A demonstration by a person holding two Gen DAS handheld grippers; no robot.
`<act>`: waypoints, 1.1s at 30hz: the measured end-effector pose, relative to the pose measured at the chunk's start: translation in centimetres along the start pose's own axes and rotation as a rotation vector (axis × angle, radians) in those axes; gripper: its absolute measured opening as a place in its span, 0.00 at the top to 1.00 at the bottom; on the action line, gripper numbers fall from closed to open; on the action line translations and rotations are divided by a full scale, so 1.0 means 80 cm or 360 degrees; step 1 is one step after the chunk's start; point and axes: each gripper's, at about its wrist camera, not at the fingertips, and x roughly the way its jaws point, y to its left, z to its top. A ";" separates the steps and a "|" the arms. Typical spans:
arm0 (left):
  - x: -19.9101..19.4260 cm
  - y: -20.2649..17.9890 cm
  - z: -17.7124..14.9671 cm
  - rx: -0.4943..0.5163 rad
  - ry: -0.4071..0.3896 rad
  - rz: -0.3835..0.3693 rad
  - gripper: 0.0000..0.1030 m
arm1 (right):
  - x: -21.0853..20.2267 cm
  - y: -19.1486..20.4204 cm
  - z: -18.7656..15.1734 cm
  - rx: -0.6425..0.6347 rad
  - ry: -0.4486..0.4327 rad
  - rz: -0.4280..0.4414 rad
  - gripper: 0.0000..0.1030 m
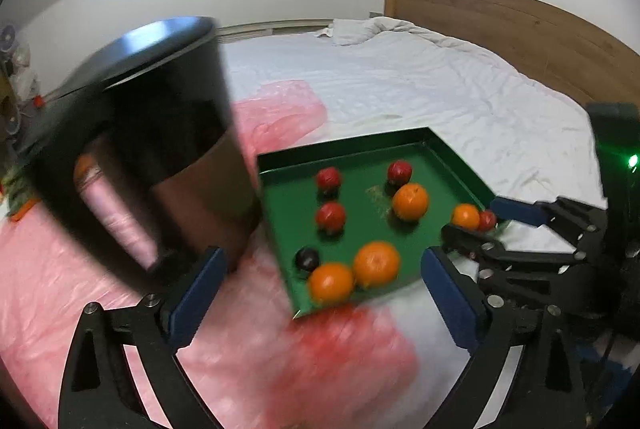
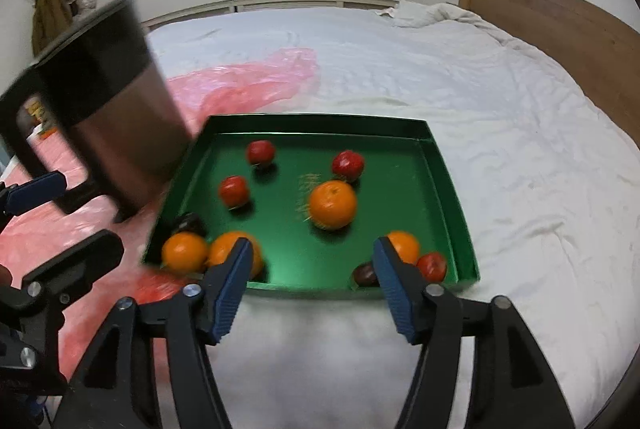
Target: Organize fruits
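A green tray lies on the bed and holds several oranges, several small red fruits and two dark plums. It also shows in the left wrist view. A dark brown-black pitcher with a handle hangs tilted in the air left of the tray, close in front of my left gripper, whose jaws stand wide apart; contact with the handle is blurred. My right gripper is open and empty over the tray's near edge.
Pink plastic sheet covers the bed left of the tray. White bedding spreads right and behind. A wooden headboard stands at the right. Clutter sits at the far left.
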 end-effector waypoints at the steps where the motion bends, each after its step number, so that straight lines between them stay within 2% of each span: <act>1: -0.009 0.005 -0.007 -0.0008 -0.0006 0.0014 0.04 | -0.009 0.006 -0.004 -0.0004 -0.0013 -0.0003 0.00; 4: -0.030 0.024 -0.028 -0.0049 -0.0015 0.0018 0.04 | -0.031 0.025 -0.016 0.0002 -0.0056 0.0003 0.00; 11: -0.075 0.081 -0.071 -0.0120 -0.0062 0.0145 0.04 | -0.072 0.074 -0.047 0.0004 -0.0153 0.0032 0.00; 17: -0.117 0.120 -0.096 -0.0174 -0.0064 0.0313 0.03 | -0.108 0.112 -0.064 0.0005 -0.0205 0.0036 0.00; 23: -0.152 0.151 -0.116 -0.0228 -0.0076 0.0413 0.04 | -0.138 0.146 -0.068 -0.0009 -0.0273 0.0035 0.00; 33: -0.193 0.182 -0.123 -0.0271 -0.0136 0.0455 0.04 | -0.171 0.172 -0.068 -0.0042 -0.0334 0.0012 0.00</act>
